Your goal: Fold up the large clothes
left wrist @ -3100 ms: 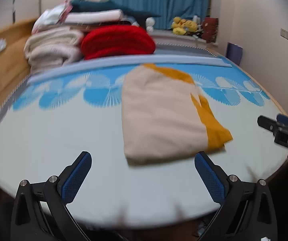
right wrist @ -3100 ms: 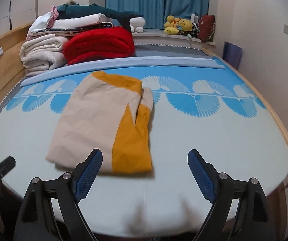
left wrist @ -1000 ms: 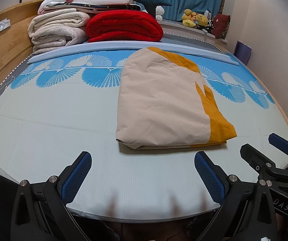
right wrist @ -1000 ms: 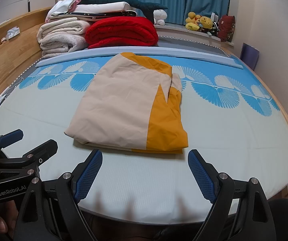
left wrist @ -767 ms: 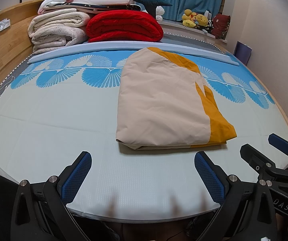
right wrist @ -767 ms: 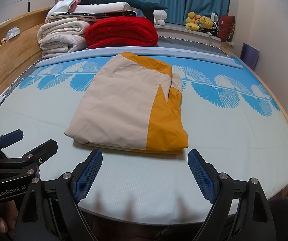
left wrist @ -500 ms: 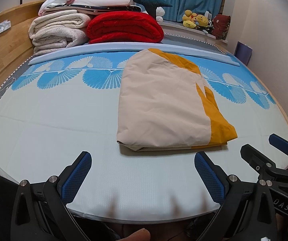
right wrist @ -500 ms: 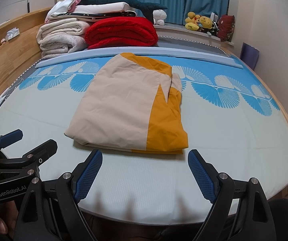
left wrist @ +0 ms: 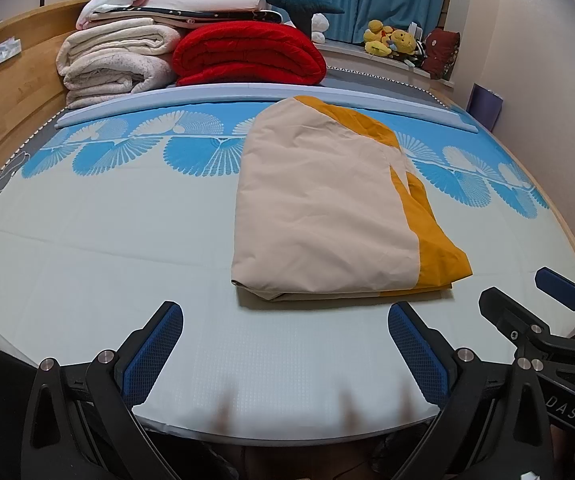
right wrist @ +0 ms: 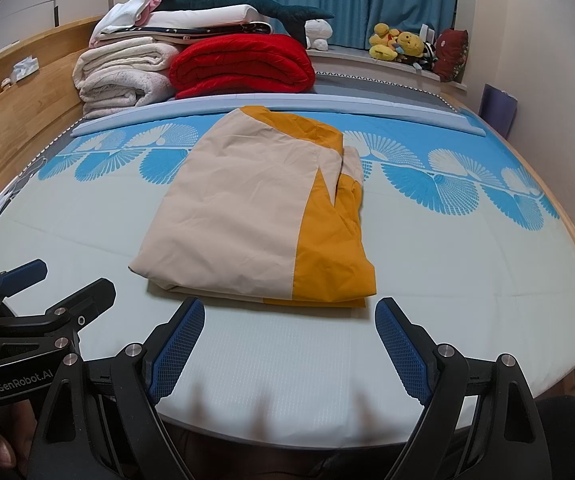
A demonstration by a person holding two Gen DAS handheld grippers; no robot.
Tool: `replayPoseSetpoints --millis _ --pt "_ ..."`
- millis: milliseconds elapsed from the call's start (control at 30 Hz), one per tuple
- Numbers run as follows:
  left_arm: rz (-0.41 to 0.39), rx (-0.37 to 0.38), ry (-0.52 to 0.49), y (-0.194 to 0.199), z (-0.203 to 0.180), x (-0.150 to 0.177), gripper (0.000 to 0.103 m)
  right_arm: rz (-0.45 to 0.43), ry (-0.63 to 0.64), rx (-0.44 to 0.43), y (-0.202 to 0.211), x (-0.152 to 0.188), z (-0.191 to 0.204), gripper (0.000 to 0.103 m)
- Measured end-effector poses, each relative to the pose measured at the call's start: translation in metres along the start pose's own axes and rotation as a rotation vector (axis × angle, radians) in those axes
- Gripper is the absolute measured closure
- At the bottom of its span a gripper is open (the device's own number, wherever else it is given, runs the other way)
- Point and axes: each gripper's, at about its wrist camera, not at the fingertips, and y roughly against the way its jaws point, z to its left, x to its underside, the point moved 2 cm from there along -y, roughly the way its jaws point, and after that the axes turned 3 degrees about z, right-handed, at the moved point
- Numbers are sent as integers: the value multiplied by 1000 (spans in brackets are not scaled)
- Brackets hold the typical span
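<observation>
Beige-and-orange garment (left wrist: 327, 212) folded flat on bed (left wrist: 87, 248); left gripper (left wrist: 283, 344), right gripper (right wrist: 287, 340) fingers spread, empty.

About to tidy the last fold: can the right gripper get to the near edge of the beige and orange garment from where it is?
Probably yes. The right gripper is open, and only bare mattress lies between it and the garment.
</observation>
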Motion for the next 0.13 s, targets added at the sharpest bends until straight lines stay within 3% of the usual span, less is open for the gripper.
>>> replayPoseSetpoints --millis 133 --pt "3 0 0 -1 -1 0 1 2 -1 -1 0 0 0 16"
